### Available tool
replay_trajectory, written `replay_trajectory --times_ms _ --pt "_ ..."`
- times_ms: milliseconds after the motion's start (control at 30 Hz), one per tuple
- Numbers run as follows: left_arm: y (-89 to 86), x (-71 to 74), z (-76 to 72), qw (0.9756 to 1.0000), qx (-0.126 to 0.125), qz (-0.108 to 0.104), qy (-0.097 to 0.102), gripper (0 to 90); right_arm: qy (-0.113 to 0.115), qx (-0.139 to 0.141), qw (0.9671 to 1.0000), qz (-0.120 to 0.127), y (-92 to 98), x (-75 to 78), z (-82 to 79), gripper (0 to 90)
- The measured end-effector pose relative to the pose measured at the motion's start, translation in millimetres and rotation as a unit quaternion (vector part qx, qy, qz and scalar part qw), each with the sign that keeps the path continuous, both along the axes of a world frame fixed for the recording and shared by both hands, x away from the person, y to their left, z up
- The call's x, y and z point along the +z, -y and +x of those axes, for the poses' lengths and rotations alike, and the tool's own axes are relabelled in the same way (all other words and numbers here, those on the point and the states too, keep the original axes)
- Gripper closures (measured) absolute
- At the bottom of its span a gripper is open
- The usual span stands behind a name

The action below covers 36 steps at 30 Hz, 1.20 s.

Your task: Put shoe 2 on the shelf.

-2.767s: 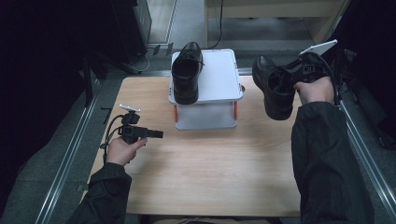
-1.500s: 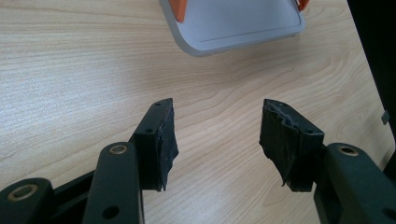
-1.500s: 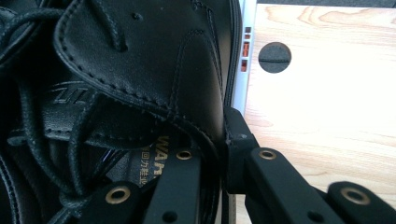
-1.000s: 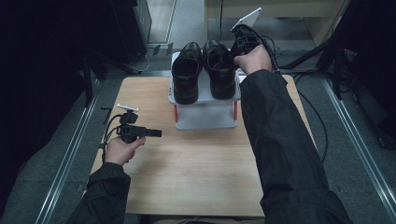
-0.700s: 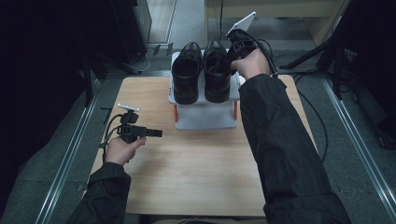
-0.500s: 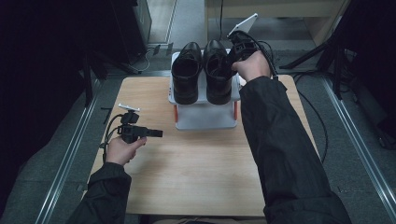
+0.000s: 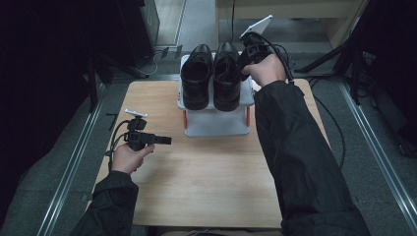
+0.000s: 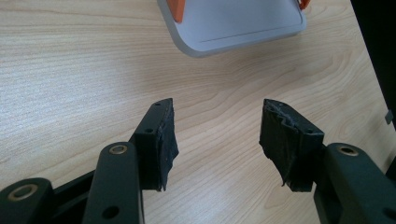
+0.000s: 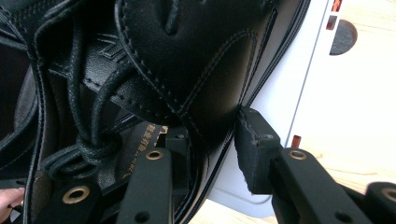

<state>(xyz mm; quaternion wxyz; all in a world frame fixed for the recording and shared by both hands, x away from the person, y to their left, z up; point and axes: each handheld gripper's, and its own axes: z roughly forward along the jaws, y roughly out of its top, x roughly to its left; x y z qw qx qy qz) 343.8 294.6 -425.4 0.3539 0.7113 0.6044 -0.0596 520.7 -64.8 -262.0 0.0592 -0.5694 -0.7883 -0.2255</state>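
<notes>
1. High view: wooden table [image 7: 196, 196] bears a grey rack [image 7: 216, 123] carrying two black shoes. The right gripper [image 7: 251, 51] sits at the right shoe [image 7: 227, 73], whose long axis runs toward the person; the left gripper [image 7: 164, 140] rests well apart.
2. Left gripper view: jaws apart, empty, over bare wood; the rack lies ahead.
3. Right gripper view: jaws have just been opening; the shoe's side wall [image 9: 196, 70] stands between them, one jaw inside the shoe, outer pad [image 9: 252, 149] just clear.

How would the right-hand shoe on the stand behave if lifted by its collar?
The shoe looks like stiff stitched leather, so it would probably keep its shape. Its collar may flex some. Held by one side wall, it would likely hang toe-down. Smooth leather could slip between the right tongs.
</notes>
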Motion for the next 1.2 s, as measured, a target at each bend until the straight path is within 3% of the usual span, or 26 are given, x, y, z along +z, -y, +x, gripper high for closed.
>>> replay_trajectory --times_ms 200,500,633,667,967,1200 --pt "0.0 -0.1 0.1 1.0000 0.001 -0.001 0.000 45.1 -0.005 -0.001 0.9999 0.010 -0.2 0.5 -0.2 68.1" --pt "0.5 0.1 0.0 1.0000 0.001 -0.001 -0.001 45.1 0.001 0.003 1.0000 0.002 -0.4 -2.2 0.1 63.0" --pt "0.0 0.2 -0.1 1.0000 0.000 0.000 0.001 45.1 0.015 0.008 0.9997 0.015 1.8 -0.4 0.2 58.5" --pt "-0.2 0.2 -0.2 1.0000 0.000 0.000 0.000 45.1 0.019 0.009 0.9994 0.028 2.1 0.2 0.0 57.6" --pt "-0.6 -0.1 -0.8 1.0000 0.002 0.002 -0.001 45.1 0.032 0.017 0.9990 0.024 8.5 7.2 -1.8 57.0" --pt "0.0 -0.3 -0.6 1.0000 0.002 0.004 -0.001 45.1 0.054 0.046 0.9971 0.025 14.9 16.0 -6.6 57.5"
